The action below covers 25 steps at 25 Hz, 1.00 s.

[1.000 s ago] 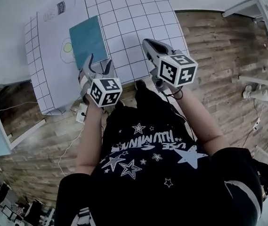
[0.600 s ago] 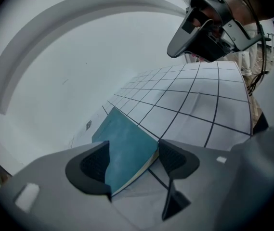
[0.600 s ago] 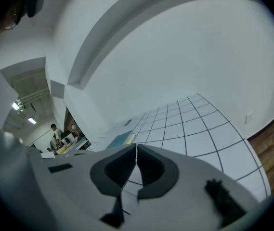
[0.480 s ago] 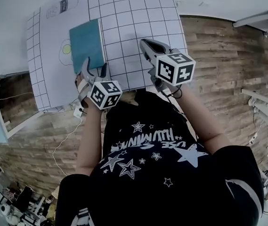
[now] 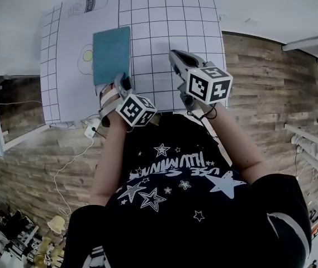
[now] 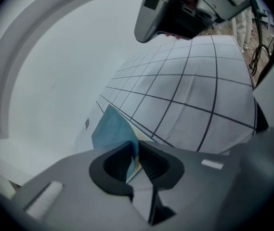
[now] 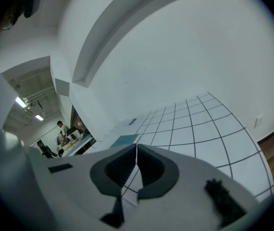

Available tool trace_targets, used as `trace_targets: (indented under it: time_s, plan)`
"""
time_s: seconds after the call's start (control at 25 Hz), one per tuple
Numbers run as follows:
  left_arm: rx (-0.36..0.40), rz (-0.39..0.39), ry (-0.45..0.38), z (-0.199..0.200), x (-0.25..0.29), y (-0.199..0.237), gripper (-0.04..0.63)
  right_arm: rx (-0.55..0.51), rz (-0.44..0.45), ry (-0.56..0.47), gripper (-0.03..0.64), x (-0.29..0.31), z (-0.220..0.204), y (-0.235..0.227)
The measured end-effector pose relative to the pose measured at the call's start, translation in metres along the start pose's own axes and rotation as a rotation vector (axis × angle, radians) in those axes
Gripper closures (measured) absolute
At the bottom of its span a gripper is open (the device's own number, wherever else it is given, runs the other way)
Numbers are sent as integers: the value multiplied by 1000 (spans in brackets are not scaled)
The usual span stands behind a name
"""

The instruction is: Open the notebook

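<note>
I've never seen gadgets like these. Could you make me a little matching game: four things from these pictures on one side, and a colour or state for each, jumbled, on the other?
1. notebook
2. left gripper
3. right gripper
4. floor

A. brown wooden planks
B. shut with nothing in it
C. teal cover
D. shut on a cover's corner

Pairs: 1-C, 2-D, 3-B, 4-A. The left gripper's jaws have just been closing, with the notebook's cover between them.

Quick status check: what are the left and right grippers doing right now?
Left gripper: jaws have just been closing and now pinch the notebook by its blue cover.
Right gripper: shut, holding nothing.
</note>
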State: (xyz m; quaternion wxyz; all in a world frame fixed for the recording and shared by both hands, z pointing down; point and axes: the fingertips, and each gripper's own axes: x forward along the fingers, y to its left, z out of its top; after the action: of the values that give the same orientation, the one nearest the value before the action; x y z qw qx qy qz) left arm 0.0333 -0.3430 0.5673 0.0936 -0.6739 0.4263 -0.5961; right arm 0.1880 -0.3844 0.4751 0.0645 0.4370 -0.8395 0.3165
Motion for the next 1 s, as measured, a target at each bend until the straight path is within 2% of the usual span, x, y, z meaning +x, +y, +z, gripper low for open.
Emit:
trace_targets:
  time_s: [0.08, 0.4, 0.56, 0.64, 0.76, 1.0]
  plan:
    - [-102, -24, -37, 3, -7, 11, 549, -6, 13, 13, 600, 7, 0, 2]
    - [-687, -143, -282, -19, -52, 82, 552, -51, 69, 59, 600, 45, 1, 43]
    - [-905, -200, -381, -45, -64, 119, 552, -68, 80, 56, 600, 67, 7, 70]
    - [-938, -217, -419, -59, -64, 130, 552, -72, 82, 57, 600, 77, 8, 84]
    - [-932, -209, -447, -80, -62, 144, 552, -84, 82, 53, 600, 92, 13, 105]
    - [-905, -193, -423, -132, -43, 163, 534, -89, 46, 29, 600, 120, 22, 132]
